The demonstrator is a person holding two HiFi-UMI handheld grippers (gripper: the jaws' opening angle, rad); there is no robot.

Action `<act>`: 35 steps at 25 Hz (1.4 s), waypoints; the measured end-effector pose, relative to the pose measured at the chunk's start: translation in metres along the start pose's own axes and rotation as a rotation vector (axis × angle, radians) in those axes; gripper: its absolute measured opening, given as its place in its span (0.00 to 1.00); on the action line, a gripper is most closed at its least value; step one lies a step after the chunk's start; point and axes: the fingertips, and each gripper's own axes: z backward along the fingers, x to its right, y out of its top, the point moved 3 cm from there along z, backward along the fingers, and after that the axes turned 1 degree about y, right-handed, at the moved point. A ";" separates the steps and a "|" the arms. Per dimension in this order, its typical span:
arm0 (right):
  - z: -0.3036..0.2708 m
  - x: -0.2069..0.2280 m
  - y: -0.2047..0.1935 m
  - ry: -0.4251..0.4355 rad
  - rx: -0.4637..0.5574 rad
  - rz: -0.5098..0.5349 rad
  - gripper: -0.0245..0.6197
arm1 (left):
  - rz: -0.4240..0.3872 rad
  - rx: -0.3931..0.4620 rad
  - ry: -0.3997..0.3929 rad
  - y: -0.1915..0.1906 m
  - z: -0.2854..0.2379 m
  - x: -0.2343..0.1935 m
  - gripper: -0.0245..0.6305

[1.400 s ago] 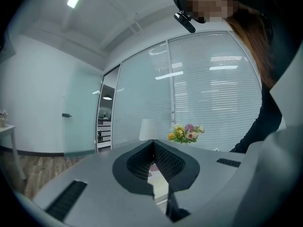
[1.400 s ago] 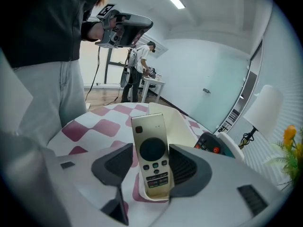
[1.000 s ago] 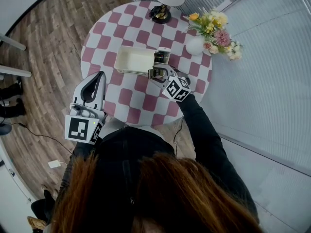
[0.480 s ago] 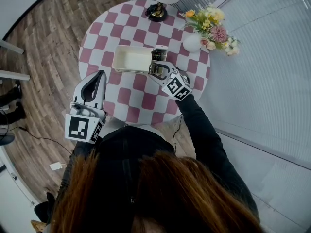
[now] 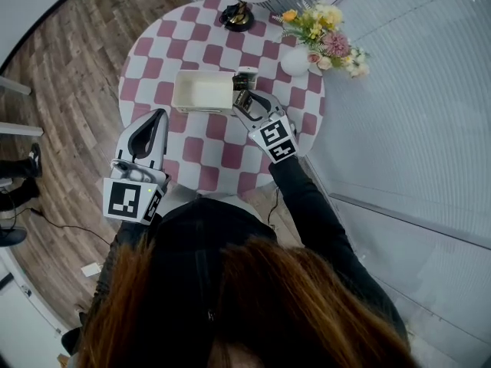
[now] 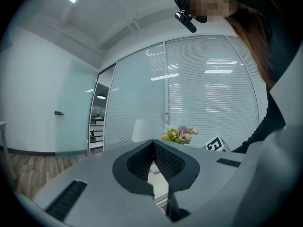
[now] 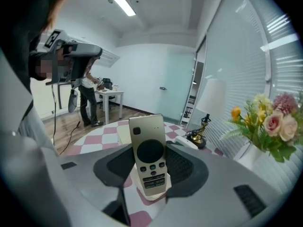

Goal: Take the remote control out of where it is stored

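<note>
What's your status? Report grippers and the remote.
Left gripper shut, empty, held aside. Right gripper closed on the remote, upright in its white stand, not lifted out. White tray alongside; path up looks clear.

Round bench (image 5: 153,60), pink-and-white check top, standing on a wood-plank floor (image 5: 69,75). Empty white rectangular tray (image 5: 178,90) near bench centre. Lamp (image 5: 238,14) with dark base at the far edge. White vase (image 5: 294,61) holding mixed flowers (image 5: 322,29) at the right edge, beside the blinds. In the right gripper view, a person (image 7: 87,96) stands by a small white table (image 7: 112,94).
</note>
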 end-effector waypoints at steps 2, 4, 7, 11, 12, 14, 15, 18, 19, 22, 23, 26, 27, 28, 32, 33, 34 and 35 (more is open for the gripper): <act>0.007 0.005 0.001 -0.052 -0.003 -0.098 0.36 | 0.010 -0.001 -0.020 -0.001 -0.002 0.003 0.05; 0.014 0.007 0.005 -0.100 0.000 -0.181 0.36 | 0.016 0.000 -0.040 -0.001 -0.004 0.007 0.05; 0.022 0.007 0.007 -0.160 -0.001 -0.237 0.36 | 0.016 0.003 -0.068 -0.002 -0.008 0.012 0.05; 0.034 0.000 0.009 -0.225 -0.009 -0.271 0.36 | 0.001 0.003 -0.124 -0.001 -0.011 0.021 0.05; 0.038 -0.002 0.009 -0.240 -0.007 -0.289 0.36 | -0.005 0.004 -0.136 -0.001 -0.012 0.024 0.05; 0.045 -0.003 0.008 -0.265 0.008 -0.343 0.36 | -0.013 0.004 -0.150 -0.002 -0.014 0.027 0.05; 0.049 -0.004 0.007 -0.276 0.020 -0.371 0.36 | -0.012 0.002 -0.155 -0.003 -0.015 0.028 0.05; 0.062 -0.005 0.010 -0.317 0.050 -0.417 0.36 | 0.002 -0.007 -0.175 -0.006 -0.020 0.030 0.05; 0.066 -0.006 0.011 -0.331 0.055 -0.422 0.36 | 0.005 -0.007 -0.180 -0.007 -0.021 0.030 0.05; 0.076 -0.007 0.013 -0.357 0.056 -0.434 0.36 | 0.007 -0.010 -0.190 -0.008 -0.024 0.030 0.05; 0.078 -0.008 0.011 -0.360 0.053 -0.443 0.36 | 0.007 -0.012 -0.194 -0.009 -0.024 0.030 0.05; 0.084 -0.011 0.002 -0.370 0.031 -0.470 0.36 | 0.008 -0.016 -0.204 -0.011 -0.026 0.031 0.05; 0.086 -0.012 -0.002 -0.374 0.021 -0.476 0.36 | 0.009 -0.017 -0.208 -0.012 -0.027 0.031 0.05; 0.087 -0.014 -0.006 -0.376 0.009 -0.480 0.36 | 0.009 -0.017 -0.212 -0.013 -0.028 0.032 0.05; 0.087 -0.024 -0.028 -0.373 -0.054 -0.493 0.36 | 0.011 -0.022 -0.224 -0.015 -0.029 0.035 0.05; 0.087 -0.028 -0.034 -0.369 -0.071 -0.499 0.36 | 0.011 -0.023 -0.226 -0.015 -0.029 0.036 0.05; 0.086 -0.032 -0.041 -0.364 -0.087 -0.505 0.36 | 0.009 -0.024 -0.229 -0.015 -0.029 0.037 0.05; 0.086 -0.036 -0.047 -0.357 -0.105 -0.511 0.36 | 0.008 -0.025 -0.232 -0.015 -0.028 0.037 0.05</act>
